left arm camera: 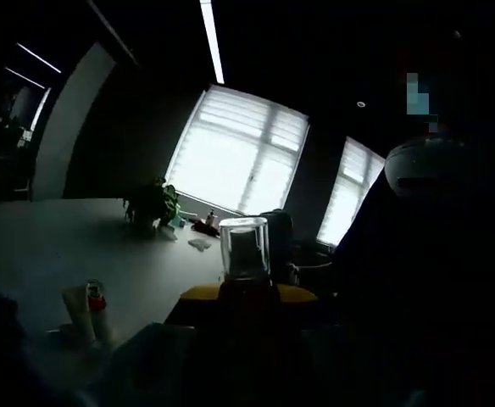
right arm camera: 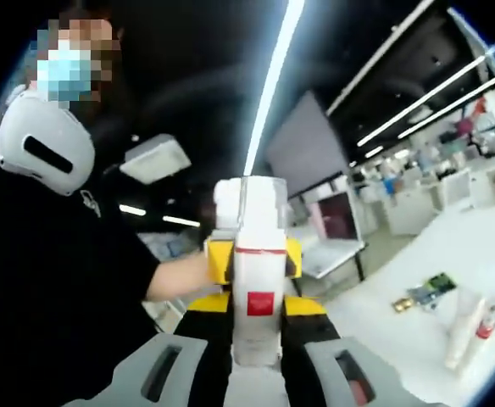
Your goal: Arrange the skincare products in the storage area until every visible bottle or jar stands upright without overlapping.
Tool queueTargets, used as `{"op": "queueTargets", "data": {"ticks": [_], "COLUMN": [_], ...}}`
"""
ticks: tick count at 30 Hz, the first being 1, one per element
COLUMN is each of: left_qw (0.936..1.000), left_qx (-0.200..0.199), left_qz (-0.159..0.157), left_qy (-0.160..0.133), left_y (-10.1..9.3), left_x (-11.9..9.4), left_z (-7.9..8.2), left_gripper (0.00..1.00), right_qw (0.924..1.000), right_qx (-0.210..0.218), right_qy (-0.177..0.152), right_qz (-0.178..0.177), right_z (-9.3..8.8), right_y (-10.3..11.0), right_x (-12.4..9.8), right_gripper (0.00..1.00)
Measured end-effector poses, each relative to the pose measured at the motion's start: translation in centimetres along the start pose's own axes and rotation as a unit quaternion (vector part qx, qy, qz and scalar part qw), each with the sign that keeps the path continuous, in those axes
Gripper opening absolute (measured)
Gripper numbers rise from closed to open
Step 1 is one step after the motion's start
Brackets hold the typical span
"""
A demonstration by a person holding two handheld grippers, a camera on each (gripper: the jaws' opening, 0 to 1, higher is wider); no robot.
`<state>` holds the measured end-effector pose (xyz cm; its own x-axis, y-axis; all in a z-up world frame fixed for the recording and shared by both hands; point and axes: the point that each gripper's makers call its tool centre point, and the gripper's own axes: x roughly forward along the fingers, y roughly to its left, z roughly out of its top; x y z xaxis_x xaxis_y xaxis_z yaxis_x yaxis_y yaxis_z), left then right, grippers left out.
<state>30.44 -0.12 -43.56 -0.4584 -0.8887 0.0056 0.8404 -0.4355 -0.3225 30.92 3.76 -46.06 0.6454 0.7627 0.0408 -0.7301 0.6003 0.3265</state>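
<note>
Meanwhile, both tongs are lifted well off the white surface

Over in the right gripper view, two products sit on the white surface (right arm camera: 485, 254) at the lower right: a pale tube (right arm camera: 461, 332) leaning with its long axis running up and to the right, and touching or just beside it a small bottle with a red band (right arm camera: 486, 324), roughly parallel. Some small flat packets (right arm camera: 424, 293) lie near them. The right tongs (right arm camera: 258, 254) stand clenched together, jaws pressed flat with nothing between them, pointing up toward a person (right arm camera: 52, 254) in dark clothes.

In the left gripper view, very dim, a pale tube (left arm camera: 76, 309) and a red-banded bottle (left arm camera: 96, 298) stand near each other on the surface (left arm camera: 52, 246), long axes close to upright. A potted plant (left arm camera: 152, 203) sits farther back. The left tongs (left arm camera: 245, 254) show as one clear block; I cannot tell how they stand.
</note>
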Motion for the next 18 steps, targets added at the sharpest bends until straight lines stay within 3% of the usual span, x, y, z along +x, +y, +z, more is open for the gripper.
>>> {"op": "queueTargets", "data": {"ticks": [2, 3, 5, 6, 7, 8, 10, 12, 14, 15, 17, 18], "left_qw": [0.9986, 0.9982, 0.9958, 0.9938, 0.9898, 0.9875, 0.9817, 0.9749, 0.9657, 0.9570, 0.9477, 0.9442], "left_qx": [0.039, 0.042, 0.035, 0.034, 0.027, 0.025, 0.030, 0.027, 0.015, 0.020, 0.026, 0.028], "left_qz": [0.034, 0.041, 0.085, 0.106, 0.138, 0.155, 0.187, 0.218, 0.254, 0.283, 0.311, 0.321], "left_qy": [-0.012, -0.014, -0.008, -0.004, -0.018, -0.016, -0.020, -0.037, -0.051, -0.061, -0.066, -0.069], "left_y": [0.7, 0.8, 1.8, 2.3, 3.2, 3.5, 4.0, 4.5, 5.1, 5.6, 5.9, 5.9], "left_x": [0.0, 0.0, -0.2, -0.2, -0.4, -0.4, -0.6, -0.7, -1.0, -1.3, -1.5, -1.5], "left_z": [0.7, 0.8, 0.7, 0.5, 1.0, 0.8, 0.9, 1.4, 1.7, 1.9, 2.1, 2.2], "left_gripper": [0.17, 0.18, 0.21, 0.28, 0.34, 0.42, 0.48, 0.46, 0.45, 0.45, 0.45, 0.45], "right_qw": [0.9991, 0.9978, 0.9944, 0.9921, 0.9866, 0.9849, 0.9772, 0.9669, 0.9492, 0.9432, 0.9331, 0.9221], "right_qx": [-0.024, -0.035, -0.046, -0.052, -0.074, -0.080, -0.098, -0.123, -0.163, -0.172, -0.182, -0.196], "right_qy": [0.000, -0.001, -0.007, 0.006, 0.014, 0.017, 0.026, 0.042, 0.058, 0.060, 0.063, 0.066], "right_qz": [-0.034, -0.056, -0.095, -0.114, -0.145, -0.152, -0.186, -0.220, -0.263, -0.278, -0.304, -0.327], "right_z": [0.6, 1.0, 1.8, 1.6, 1.7, 1.7, 1.8, 1.7, 1.8, 1.9, 1.8, 1.9], "right_y": [-0.9, -1.5, -2.4, -2.9, -3.6, -3.8, -4.4, -5.0, -5.6, -5.8, -6.1, -6.4], "right_x": [-0.1, -0.2, -0.3, -0.4, -0.6, -0.6, -0.6, -0.8, -1.0, -1.0, -1.0, -1.1], "right_gripper": [0.12, 0.12, 0.12, 0.12, 0.12, 0.12, 0.12, 0.12, 0.13, 0.13, 0.13, 0.13]}}
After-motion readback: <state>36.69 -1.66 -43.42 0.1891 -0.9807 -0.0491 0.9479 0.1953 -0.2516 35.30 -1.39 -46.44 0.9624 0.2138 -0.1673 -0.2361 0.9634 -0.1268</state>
